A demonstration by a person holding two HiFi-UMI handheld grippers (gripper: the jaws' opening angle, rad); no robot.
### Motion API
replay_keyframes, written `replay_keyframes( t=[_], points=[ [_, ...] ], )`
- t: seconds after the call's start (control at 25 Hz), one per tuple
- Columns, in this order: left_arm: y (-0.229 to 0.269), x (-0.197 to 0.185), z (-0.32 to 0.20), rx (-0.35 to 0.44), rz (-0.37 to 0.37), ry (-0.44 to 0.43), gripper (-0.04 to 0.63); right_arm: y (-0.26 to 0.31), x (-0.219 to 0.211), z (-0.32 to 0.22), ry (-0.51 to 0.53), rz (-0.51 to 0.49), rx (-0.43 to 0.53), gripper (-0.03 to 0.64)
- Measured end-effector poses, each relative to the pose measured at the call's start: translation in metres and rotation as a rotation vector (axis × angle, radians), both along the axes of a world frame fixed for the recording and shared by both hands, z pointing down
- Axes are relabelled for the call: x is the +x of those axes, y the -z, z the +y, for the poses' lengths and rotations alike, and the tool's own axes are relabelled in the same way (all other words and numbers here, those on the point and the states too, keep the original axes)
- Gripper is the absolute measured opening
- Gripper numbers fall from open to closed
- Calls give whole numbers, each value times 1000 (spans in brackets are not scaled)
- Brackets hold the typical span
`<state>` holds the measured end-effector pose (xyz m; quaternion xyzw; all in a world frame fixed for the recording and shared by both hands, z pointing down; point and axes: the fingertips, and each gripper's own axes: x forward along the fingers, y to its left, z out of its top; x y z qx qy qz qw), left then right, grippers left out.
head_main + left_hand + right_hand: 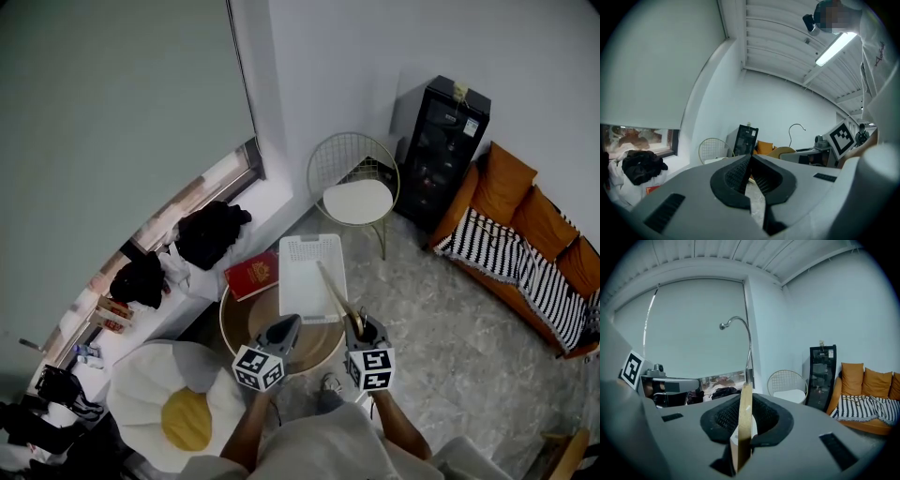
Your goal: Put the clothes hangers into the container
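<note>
Head view: the right hand-held gripper (361, 330) clamps the wooden hanger (333, 289), whose far end is over the white container (305, 267) on the bench (239, 323).
Left gripper view: the left hand-held gripper (750, 161) is closed and empty, near the container's near edge.
Right gripper view: the hanger stands on edge between the pads; best laid flat inside the container before release.

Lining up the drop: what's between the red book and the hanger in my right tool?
The white container, seen in the head view; the hanger overlaps its right side.
</note>
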<state>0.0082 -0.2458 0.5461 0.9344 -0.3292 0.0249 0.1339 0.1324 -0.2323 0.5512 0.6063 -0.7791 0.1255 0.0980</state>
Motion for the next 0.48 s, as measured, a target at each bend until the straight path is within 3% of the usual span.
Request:
replay_keyframes(
  t=[0.48],
  points=[
    [-15,28,-49,-55,-21,59,29,-19,27,-63,45,-40,-51,74]
  ],
)
